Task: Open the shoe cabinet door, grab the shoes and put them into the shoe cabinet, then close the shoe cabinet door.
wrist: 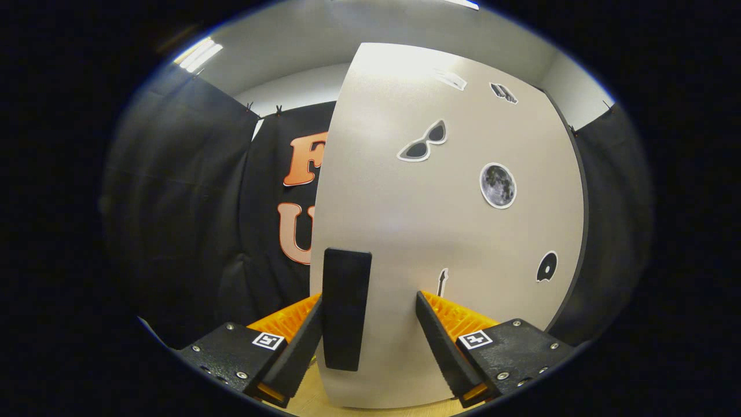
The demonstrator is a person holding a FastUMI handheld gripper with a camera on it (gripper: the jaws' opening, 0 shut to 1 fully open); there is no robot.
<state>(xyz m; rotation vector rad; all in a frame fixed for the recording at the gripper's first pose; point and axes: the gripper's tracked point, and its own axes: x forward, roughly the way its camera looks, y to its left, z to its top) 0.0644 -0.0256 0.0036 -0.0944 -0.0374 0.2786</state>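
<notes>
Beige door (405, 243): upright, shut or nearly so, close ahead of gripper (369, 324).
Black handle (346, 310): vertical bar near door's left edge, between fingers.
Fingers: apart, not yet clamping handle.

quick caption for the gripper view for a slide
Open claw straddles the black handle near the edge of the sticker-dotted shoe cabinet door, not yet clamped on it.
</notes>
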